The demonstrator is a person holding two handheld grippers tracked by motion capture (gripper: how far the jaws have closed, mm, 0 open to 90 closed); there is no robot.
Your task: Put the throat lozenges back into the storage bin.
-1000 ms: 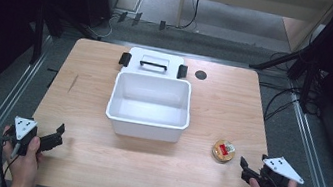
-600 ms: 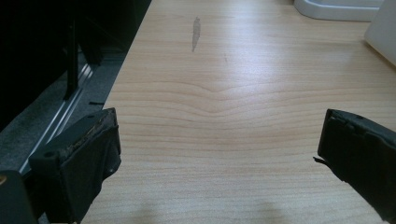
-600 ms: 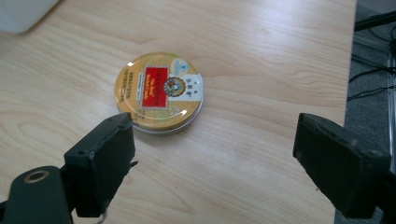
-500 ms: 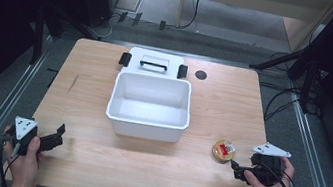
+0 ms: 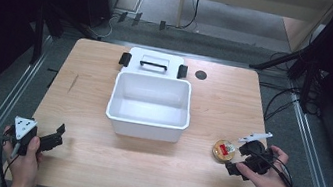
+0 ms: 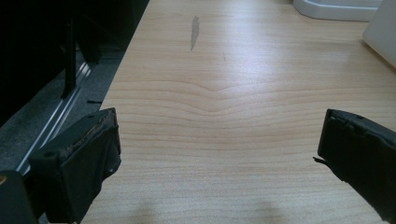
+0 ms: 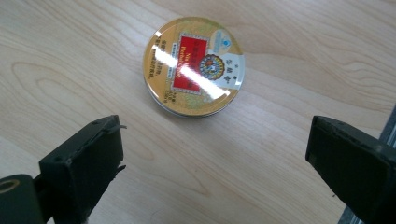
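the right gripper (image 5: 233, 166) has slid in beside the round gold tin with a red label (image 5: 224, 150), fingers just spread wide around nothing; the tin sits on the wooden surface (image 5: 142, 170), ready for grasping. the left gripper (image 5: 54, 136) waits wide.

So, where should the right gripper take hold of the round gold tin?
Probably at the rim of the round gold tin, coming down from above with one jaw on each side. It lies flat on the table, and the open right gripper hangs just short of it.
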